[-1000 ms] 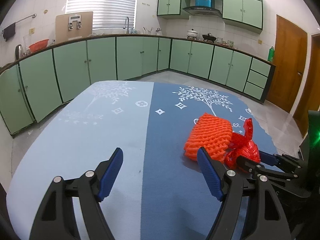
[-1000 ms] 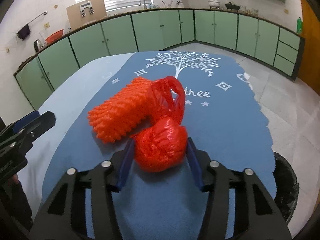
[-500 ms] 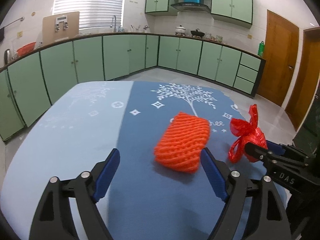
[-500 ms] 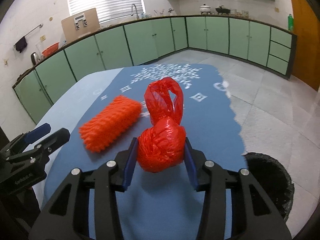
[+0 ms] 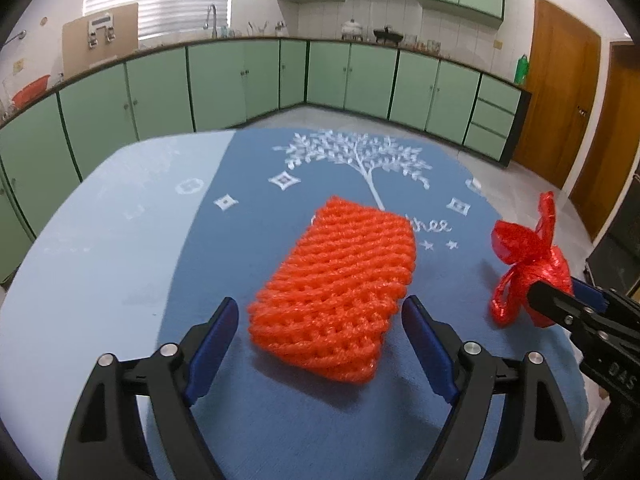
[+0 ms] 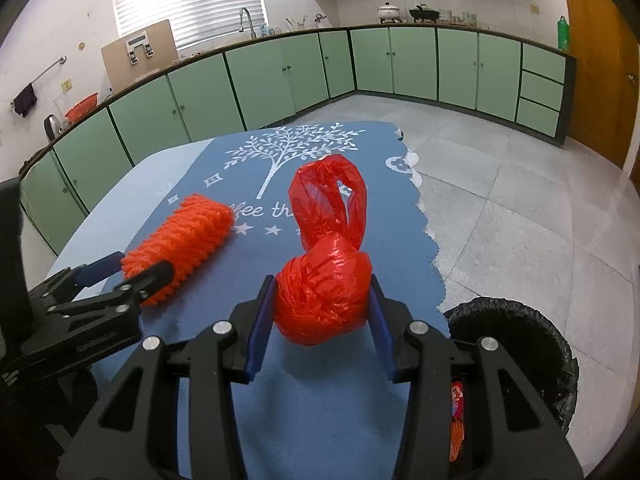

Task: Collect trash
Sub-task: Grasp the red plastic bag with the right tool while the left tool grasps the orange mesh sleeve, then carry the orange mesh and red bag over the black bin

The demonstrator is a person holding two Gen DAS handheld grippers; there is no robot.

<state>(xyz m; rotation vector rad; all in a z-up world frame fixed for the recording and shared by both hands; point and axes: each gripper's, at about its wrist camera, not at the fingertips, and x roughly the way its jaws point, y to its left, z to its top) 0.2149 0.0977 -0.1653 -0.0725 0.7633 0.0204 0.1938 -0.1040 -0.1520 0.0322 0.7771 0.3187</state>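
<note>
An orange foam net (image 5: 340,272) lies flat on the blue tablecloth (image 5: 120,240). My left gripper (image 5: 320,304) straddles the net's near end. Its jaws are closing, and the pads stand a little off the net's sides. A knotted red plastic bag (image 6: 324,292) is pinched between the blue pads of my right gripper (image 6: 320,284), with its handle loops standing up. The left wrist view shows the bag (image 5: 528,264) held above the table's right edge. The right wrist view shows the net (image 6: 188,236) to the left, with the left gripper (image 6: 132,272) at it.
A bin with a black liner (image 6: 480,304) stands on the tiled floor beside the table's right edge, below my right gripper. Green cabinets (image 5: 224,80) line the far walls. A wooden door (image 5: 560,92) is at the right.
My left gripper has swung right until the net lies between its fingers. The right gripper has carried the red bag away from the net, toward the table's right edge and the bin.
</note>
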